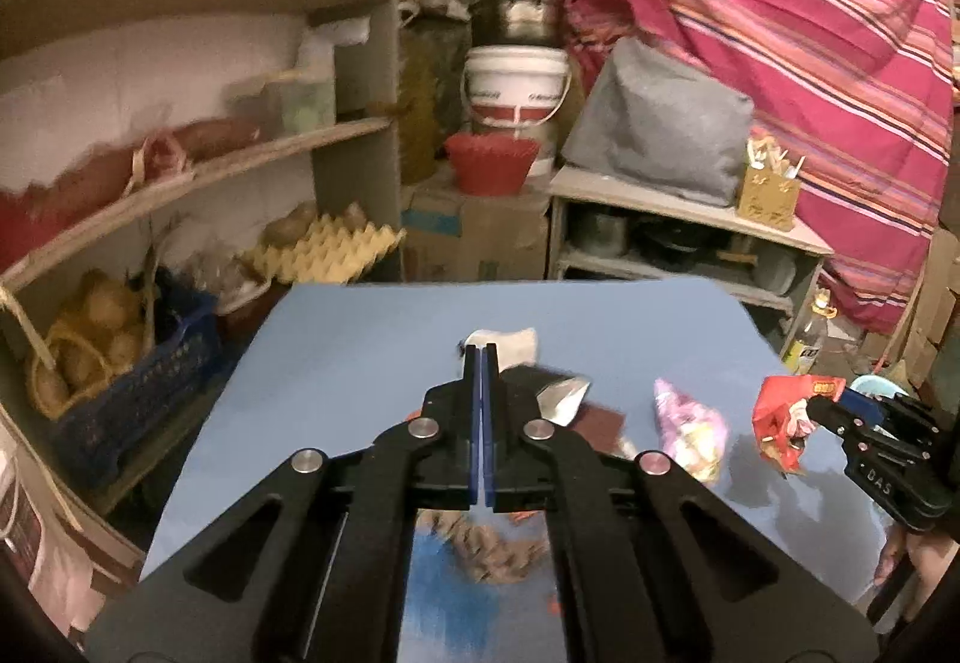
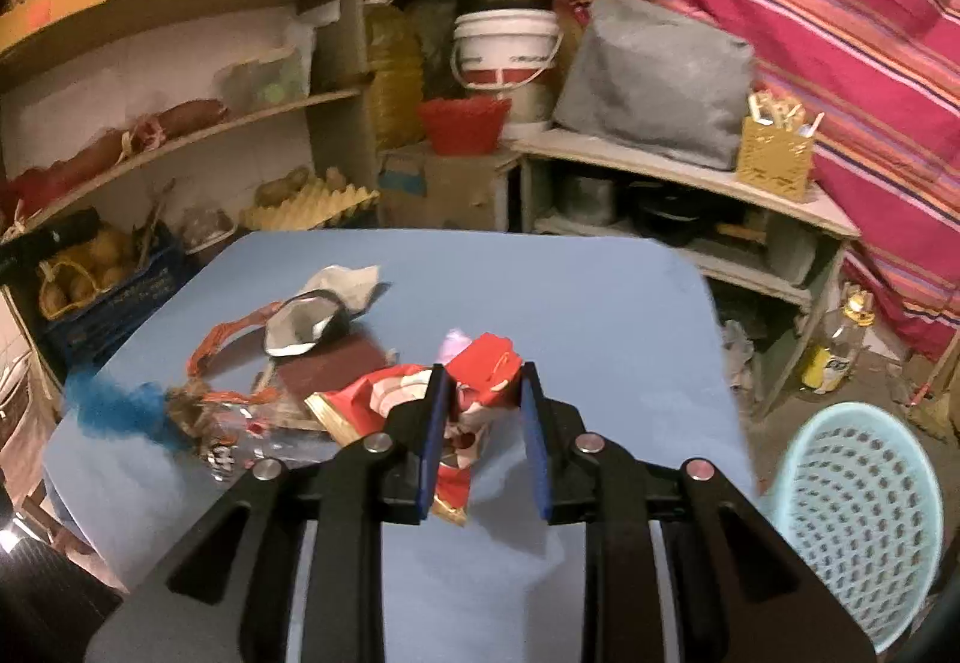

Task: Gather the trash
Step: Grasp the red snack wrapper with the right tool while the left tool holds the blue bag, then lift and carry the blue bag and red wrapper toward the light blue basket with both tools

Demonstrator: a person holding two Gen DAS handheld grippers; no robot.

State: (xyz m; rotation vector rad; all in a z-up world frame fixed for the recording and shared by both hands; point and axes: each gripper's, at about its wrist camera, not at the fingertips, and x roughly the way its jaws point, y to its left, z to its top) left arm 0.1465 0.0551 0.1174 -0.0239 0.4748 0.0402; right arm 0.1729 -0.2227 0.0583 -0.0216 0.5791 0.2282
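My right gripper (image 2: 483, 372) is shut on a crumpled red wrapper (image 2: 480, 369) and holds it above the blue table (image 2: 600, 297). The left wrist view shows that red wrapper (image 1: 780, 420) hanging from the right gripper (image 1: 817, 410) at the right. My left gripper (image 1: 482, 350) hovers over the table's middle, jaws pressed together with nothing seen between them. On the table lie a pink wrapper (image 1: 690, 423), a silver-lined dark pouch (image 2: 306, 327), a white paper (image 2: 348, 282), a brown pad (image 2: 336, 363), an orange strip wrapper (image 2: 228, 345) and a blurred blue fuzzy thing (image 2: 114, 411).
A light blue perforated basket (image 2: 858, 507) stands low at the right, beside the table's edge. Shelves with crates, egg trays and tubs fill the left and back. A low shelf (image 2: 690, 171) with a grey bag and a striped pink cloth lie behind the table.
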